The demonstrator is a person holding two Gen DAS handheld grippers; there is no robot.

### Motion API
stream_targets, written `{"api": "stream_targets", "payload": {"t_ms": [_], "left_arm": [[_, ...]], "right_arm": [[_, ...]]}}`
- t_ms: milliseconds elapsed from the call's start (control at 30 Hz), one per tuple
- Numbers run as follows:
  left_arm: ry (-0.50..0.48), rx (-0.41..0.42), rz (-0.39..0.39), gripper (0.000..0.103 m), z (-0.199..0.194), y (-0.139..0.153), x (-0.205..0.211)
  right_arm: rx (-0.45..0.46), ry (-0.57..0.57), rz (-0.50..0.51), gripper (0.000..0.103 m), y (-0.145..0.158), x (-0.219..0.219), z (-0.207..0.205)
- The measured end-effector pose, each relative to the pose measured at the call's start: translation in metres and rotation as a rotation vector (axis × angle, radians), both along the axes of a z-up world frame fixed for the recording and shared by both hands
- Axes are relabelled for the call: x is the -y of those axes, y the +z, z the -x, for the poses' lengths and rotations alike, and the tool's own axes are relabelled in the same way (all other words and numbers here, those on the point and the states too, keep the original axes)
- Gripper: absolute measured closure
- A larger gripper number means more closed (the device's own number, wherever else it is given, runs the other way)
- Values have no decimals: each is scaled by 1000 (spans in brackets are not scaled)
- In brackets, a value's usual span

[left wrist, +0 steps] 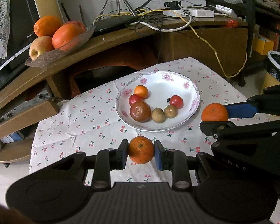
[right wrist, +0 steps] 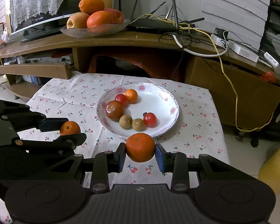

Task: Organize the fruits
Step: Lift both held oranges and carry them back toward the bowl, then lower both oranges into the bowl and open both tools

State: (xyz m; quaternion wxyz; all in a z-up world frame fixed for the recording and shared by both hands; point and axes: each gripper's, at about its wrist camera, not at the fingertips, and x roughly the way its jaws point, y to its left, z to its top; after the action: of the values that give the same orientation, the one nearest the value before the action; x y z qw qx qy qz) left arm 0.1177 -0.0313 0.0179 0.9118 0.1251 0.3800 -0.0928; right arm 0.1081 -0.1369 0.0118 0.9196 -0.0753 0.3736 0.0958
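A white floral plate (left wrist: pixel 177 85) (right wrist: pixel 158 100) sits on the cherry-print cloth and holds several small fruits: a small orange (left wrist: pixel 141 91), two red ones, a dark brown one (left wrist: pixel 140 111) and two tan ones. My left gripper (left wrist: pixel 141 152) is shut on a tangerine (left wrist: pixel 141 149) just in front of the plate. It also shows at the left of the right wrist view (right wrist: pixel 70 127). My right gripper (right wrist: pixel 140 150) is shut on another tangerine (right wrist: pixel 140 147) at the plate's near rim, seen at the right of the left wrist view (left wrist: pixel 214 112).
A wooden dish (left wrist: pixel 52 56) (right wrist: pixel 95 30) of large oranges and apples stands on the curved wooden shelf behind. Routers and tangled cables (left wrist: pixel 158 18) lie on the shelf. A bin (left wrist: pixel 278 67) stands on the floor at the right.
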Motion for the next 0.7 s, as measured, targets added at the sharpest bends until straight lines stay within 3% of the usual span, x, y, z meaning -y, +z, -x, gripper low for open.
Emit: {"api": "stream_targets", "payload": {"t_ms": [700], "left_arm": [[3,-5,0,68,-43,-9,9]], "right_arm": [[-4,-29,10,69,-6,9,-39]]}}
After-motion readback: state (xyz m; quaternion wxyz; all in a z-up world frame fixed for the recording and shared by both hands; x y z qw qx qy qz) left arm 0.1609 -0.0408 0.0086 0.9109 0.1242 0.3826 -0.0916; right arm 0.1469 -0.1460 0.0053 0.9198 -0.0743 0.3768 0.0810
